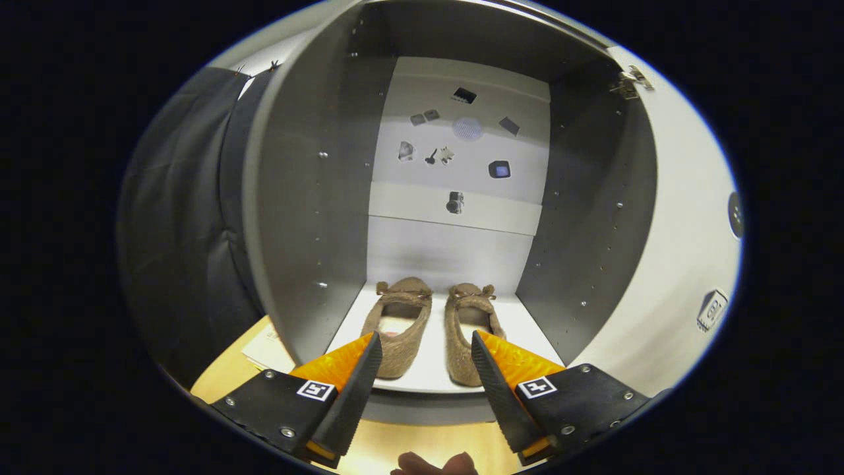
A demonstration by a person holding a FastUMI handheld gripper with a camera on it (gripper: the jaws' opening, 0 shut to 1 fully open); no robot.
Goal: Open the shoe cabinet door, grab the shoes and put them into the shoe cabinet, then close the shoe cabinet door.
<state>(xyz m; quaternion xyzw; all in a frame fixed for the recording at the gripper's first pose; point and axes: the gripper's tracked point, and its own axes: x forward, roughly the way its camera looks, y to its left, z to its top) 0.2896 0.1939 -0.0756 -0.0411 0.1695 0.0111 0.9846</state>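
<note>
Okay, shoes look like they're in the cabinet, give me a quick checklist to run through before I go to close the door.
1. Both shoes inside on the cabinet floor: ok, side by side, toes toward the back wall.
2. Heels behind the floor's front edge: ok, though they sit close to it.
3. Gripper released: ok, fingers spread apart with nothing between them; the shoes lie just beyond the tips.
4. Door fully open and reachable: ok, it stands open on the right, hinge at its top.
5. Door's swing path free of the gripper: not ok yet, the fingers point straight into the opening.
6. Door handle location: cannot tell.
</note>
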